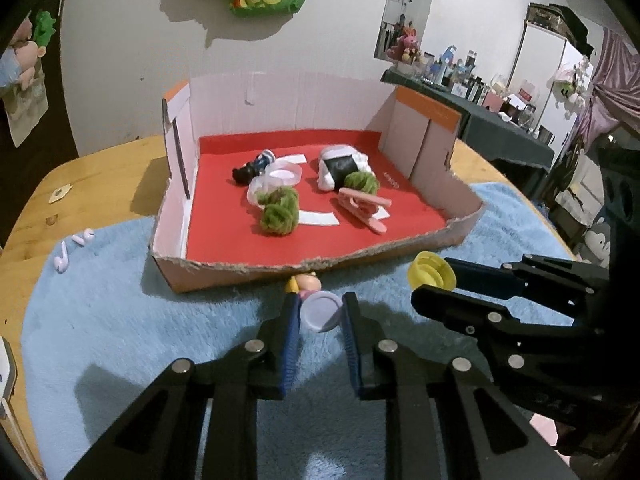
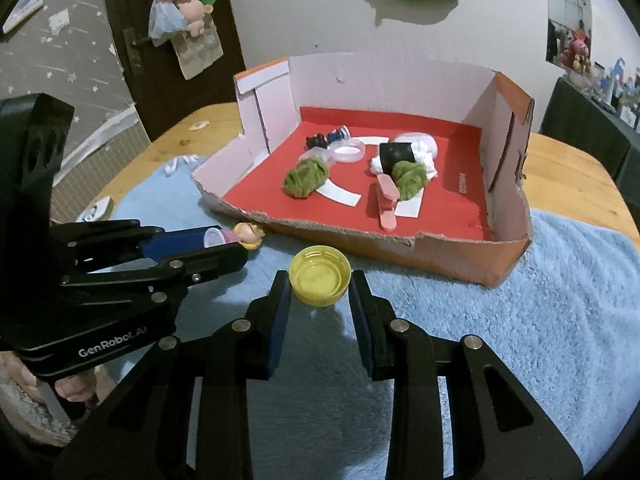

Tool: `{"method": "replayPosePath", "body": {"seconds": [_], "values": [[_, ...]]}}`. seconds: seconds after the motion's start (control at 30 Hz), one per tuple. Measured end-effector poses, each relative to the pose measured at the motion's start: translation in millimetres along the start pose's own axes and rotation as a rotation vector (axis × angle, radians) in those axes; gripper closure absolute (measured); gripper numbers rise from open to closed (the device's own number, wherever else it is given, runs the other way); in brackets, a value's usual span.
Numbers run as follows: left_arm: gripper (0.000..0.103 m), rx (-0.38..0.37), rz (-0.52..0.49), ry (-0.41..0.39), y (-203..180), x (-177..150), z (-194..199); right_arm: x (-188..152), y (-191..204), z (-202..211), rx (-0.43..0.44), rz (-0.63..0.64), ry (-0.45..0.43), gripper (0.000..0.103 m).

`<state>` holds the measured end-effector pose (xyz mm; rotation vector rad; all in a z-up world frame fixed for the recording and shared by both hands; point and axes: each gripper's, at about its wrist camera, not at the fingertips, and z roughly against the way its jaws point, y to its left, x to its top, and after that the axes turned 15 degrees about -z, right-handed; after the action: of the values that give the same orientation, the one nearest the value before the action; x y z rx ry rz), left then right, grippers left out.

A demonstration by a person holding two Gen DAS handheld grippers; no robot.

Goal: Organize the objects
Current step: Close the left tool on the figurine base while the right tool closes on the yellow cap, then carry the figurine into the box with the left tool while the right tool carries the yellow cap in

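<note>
My left gripper (image 1: 320,306) is shut on a small doll figure (image 1: 320,312) with a pale round base, its head toward the box. The right wrist view shows this left gripper (image 2: 230,242) at the left with the doll (image 2: 244,235) sticking out of it. My right gripper (image 2: 319,282) is shut on a yellow bottle cap (image 2: 320,280), hollow side up. In the left wrist view the right gripper (image 1: 434,280) and the cap (image 1: 431,274) are at the right. Both hang just above the blue mat, in front of the torn cardboard box (image 1: 248,270) with a red floor.
The box (image 2: 440,256) holds two green yarn balls (image 1: 278,210), a pink clip (image 1: 362,206), a rice-ball plush (image 1: 342,166), a clear lid and a dark figure. Two white earbuds (image 1: 62,260) lie on the fluffy blue mat (image 1: 120,320) over a wooden table (image 1: 100,168). A wall stands behind.
</note>
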<state>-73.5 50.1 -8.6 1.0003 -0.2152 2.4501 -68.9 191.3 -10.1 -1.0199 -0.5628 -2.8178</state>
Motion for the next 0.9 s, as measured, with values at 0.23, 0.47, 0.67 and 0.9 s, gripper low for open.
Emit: {"method": "replayPosePath", "body": {"seconds": [0.23,0.47,0.67,0.9], "values": [[0.081,-0.004,0.007,-0.013,3.3,5.3,1.4,8.1,2.7,7.2,0.019,-0.004,-0.017,0.075],[0.081,-0.021,0.004,-0.022,1.6,2.8,10.2,10.1,3.1,6.9,0.032,-0.010,-0.017,0.075],[0.081,-0.042,0.003,-0.044,-1.2,1.3,23.7,9.5,5.4,9.9,0.042,-0.010,-0.019,0.075],[0.081,-0.040,0.005,-0.089,0.4,14.2,35.6,18.0,9.8,19.5,0.048,-0.003,-0.045,0.075]]}}
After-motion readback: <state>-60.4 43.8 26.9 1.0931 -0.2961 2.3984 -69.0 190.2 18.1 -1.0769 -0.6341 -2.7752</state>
